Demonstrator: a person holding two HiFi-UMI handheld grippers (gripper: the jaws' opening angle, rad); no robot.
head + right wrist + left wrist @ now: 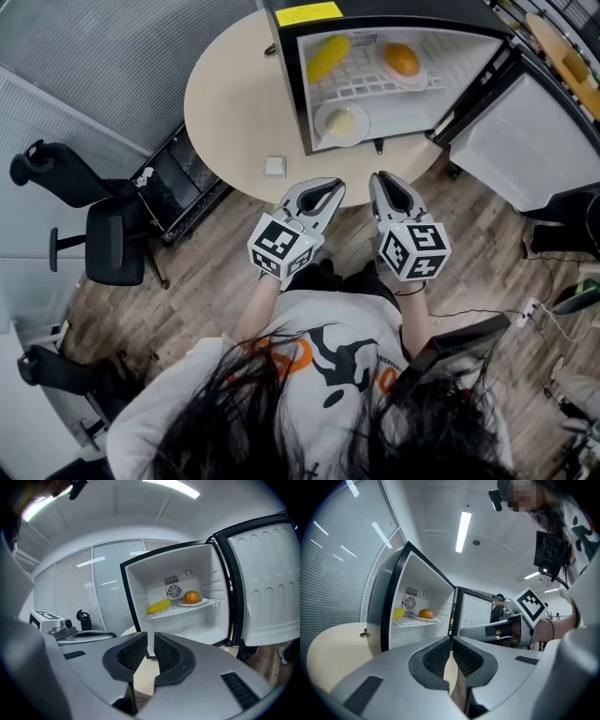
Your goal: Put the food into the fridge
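Left gripper (334, 187) has its jaws together, empty; right gripper (383, 179) shows a thin gap with nothing in it. Both hang just short of the open fridge (291, 84) — its shelf holds a yellow fruit (327, 56) and an orange (402, 59). Only the head view shows the plate of pale food (341, 122) below.

fridge (292, 89) white inside, black frame, yellow label (308, 13) on top. inside fridge: yellow food (328, 56), orange fruit (402, 59) on white plate (417, 81). beige table (234, 103) under fridge. brown wood-grain floor (216, 253) before fridge.
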